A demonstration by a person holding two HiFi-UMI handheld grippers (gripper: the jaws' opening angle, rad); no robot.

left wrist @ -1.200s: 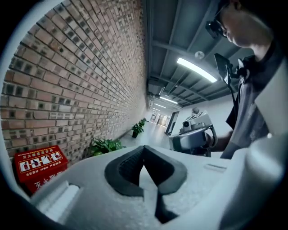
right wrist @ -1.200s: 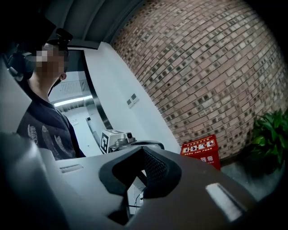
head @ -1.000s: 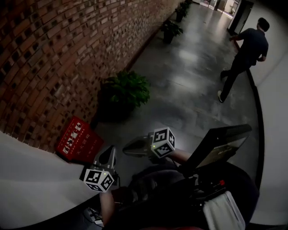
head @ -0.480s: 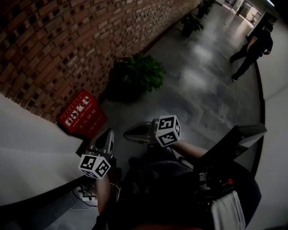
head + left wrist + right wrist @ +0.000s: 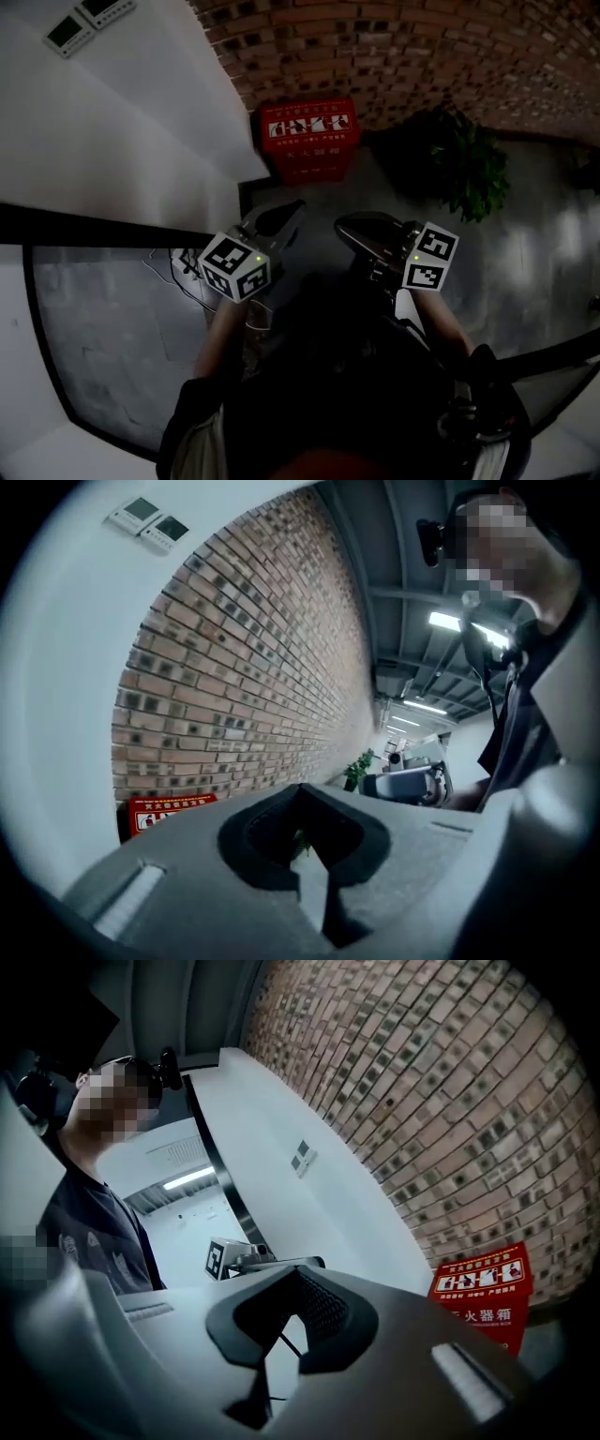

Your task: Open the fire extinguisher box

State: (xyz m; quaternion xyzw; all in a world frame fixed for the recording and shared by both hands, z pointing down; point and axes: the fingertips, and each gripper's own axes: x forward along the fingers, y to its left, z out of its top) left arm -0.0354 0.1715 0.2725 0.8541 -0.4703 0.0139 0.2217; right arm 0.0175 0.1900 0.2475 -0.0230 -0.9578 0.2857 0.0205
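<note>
Swung round since a second ago, the view is now squared on the red fire extinguisher box [image 5: 307,139], seen on the floor against the brick wall [image 5: 422,56], far centre, with a plant [image 5: 473,169] to its right. The left gripper [image 5: 289,210] and right gripper [image 5: 343,228] are held near, well apart from it, each with jaws pressed together on nothing. The box should be approached first, jaws parted, and its front edge taken squarely; no latch can be made out.
</note>
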